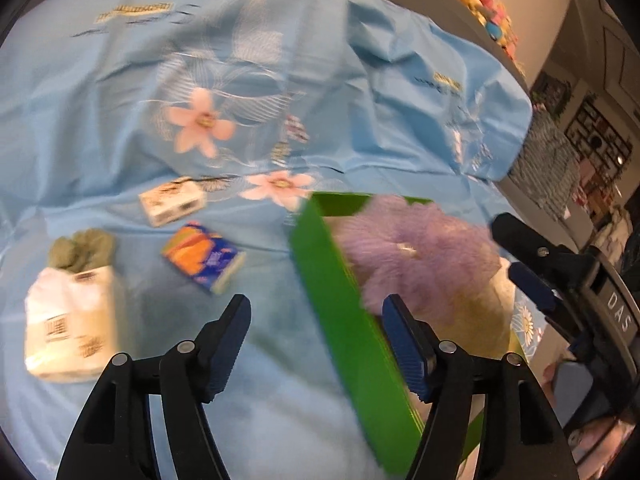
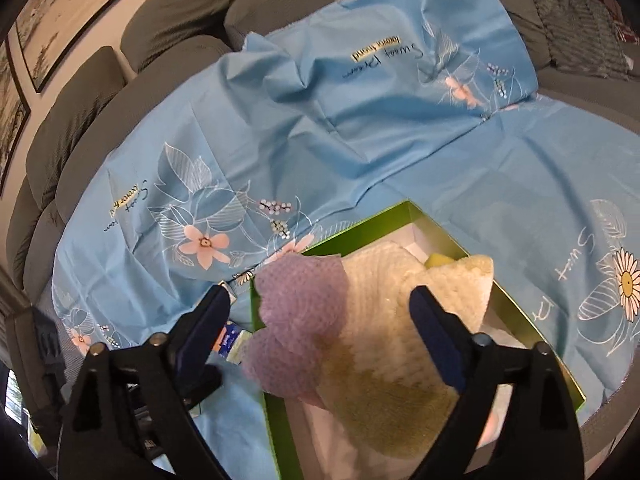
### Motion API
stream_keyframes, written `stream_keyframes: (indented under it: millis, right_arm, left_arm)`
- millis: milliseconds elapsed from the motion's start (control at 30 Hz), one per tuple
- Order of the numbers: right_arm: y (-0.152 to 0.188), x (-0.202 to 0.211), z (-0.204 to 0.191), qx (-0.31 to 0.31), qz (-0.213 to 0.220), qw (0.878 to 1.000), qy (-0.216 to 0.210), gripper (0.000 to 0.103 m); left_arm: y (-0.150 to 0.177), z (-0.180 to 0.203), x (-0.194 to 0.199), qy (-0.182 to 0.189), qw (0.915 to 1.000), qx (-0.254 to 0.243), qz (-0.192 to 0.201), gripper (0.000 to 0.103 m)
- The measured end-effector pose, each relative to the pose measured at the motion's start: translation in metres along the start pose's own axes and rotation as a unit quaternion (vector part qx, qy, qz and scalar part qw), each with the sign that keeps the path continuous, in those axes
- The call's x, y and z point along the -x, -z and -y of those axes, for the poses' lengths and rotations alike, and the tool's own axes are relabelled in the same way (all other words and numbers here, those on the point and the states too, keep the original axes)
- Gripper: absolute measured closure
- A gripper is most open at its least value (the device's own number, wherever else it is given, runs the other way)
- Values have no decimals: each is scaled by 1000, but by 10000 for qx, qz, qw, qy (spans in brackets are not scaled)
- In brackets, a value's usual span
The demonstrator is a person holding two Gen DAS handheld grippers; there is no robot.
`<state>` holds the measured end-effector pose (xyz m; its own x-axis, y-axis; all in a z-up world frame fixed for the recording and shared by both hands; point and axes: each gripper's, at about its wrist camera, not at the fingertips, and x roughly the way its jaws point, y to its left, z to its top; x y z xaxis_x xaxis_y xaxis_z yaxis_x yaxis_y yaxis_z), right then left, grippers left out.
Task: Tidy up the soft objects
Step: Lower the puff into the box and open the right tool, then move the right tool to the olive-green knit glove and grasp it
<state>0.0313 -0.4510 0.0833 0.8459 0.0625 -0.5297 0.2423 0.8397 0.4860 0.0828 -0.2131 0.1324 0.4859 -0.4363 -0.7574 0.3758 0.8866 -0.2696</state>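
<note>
Green box (image 2: 400, 216) walls are straddled by the empty, wide-open left tool (image 1: 316, 320); a purple sponge (image 2: 300, 320) sits between the right tool's (image 2: 320, 308) spread, empty jaws. Packing continues; tissue packs (image 1: 204, 258) ahead-left await gripping.

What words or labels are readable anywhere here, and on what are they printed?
"Sweet Dream": script on the blue sheet, upside down near its far end.
"DAS": on a dark object at the left view's right edge.
Yellow tag on the sheet: too small.
White package, orange-blue packet, small box: blurred.
</note>
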Motion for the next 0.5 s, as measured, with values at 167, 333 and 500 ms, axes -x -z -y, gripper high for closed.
stream_keyframes:
  millis: [167,333,500]
  right_arm:
    - [4,12,-16,152,107,9998,-91,9]
    - [11,25,-37,329,151,9987,-356,1]
    - [18,21,-71,666,-82,9960,-597,1]
  left_arm:
    - [11,-47,32,-183,9988,416,155,34]
    - [18,-102,65,-664,9949,720,238,34]
    - [19,-165,96,-1151,9847,1229,448,34]
